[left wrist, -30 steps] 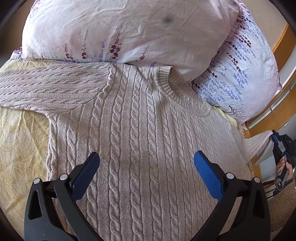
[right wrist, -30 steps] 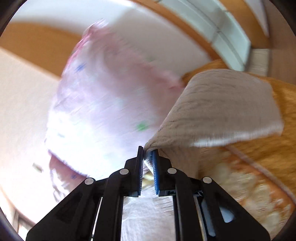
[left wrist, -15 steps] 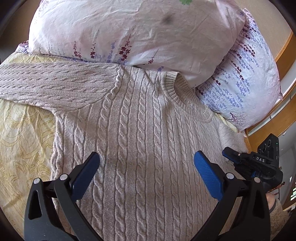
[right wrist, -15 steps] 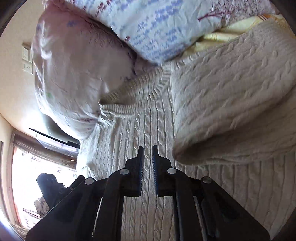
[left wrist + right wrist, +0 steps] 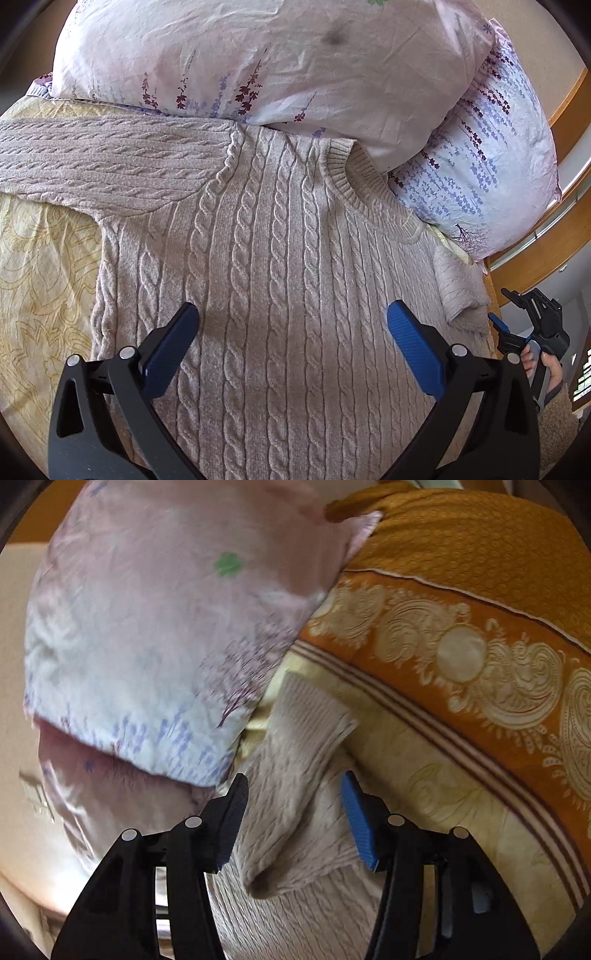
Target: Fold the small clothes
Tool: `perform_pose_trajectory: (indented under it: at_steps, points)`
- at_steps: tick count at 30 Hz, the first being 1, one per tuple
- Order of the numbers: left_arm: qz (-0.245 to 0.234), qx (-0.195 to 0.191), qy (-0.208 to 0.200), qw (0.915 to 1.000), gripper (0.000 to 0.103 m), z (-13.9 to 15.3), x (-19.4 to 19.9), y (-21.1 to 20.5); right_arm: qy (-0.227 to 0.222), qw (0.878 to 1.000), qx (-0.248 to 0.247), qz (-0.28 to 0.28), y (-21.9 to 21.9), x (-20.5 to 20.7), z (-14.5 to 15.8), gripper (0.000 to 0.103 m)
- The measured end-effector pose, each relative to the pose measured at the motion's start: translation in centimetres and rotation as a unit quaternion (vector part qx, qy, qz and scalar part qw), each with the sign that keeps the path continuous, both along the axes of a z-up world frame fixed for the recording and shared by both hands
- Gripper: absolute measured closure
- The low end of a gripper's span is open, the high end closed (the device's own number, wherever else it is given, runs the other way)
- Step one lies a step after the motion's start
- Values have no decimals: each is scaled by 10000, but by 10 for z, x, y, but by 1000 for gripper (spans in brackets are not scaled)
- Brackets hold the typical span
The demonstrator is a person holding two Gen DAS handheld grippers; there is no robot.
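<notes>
Cable-knit sweater (image 5: 280, 280) was spread flat for folding; left gripper (image 5: 291, 332) was held agape above it, empty; right gripper (image 5: 295, 812) was opening astride the sleeve (image 5: 295, 775).

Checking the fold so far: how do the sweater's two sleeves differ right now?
The left sleeve lies stretched flat, straight out over the yellow bedsheet. The right sleeve is bunched and doubled over beside the floral pillow, between the right gripper's opening jaws. Both share one beige cable knit.
</notes>
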State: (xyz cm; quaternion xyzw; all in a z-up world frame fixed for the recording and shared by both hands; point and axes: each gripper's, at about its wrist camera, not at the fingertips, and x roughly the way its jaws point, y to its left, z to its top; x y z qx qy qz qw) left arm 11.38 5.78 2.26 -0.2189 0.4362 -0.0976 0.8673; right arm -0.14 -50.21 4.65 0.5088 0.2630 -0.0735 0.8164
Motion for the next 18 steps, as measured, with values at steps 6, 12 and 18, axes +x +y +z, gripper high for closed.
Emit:
perform_pose_trajectory:
  at_steps: [6,12,18]
  points:
    - [69,-37,23,10000,2,-1,-1,2,32,9997,-219,40,-7,31,-5,56]
    - [484,-105,-11,9988,2,5,-2,25,-445,9963,-412,606,25,51,18,93]
    - [1398,-652,130,9879,2,6,-1,80,-919,9765,20,1951,104,89,30,93]
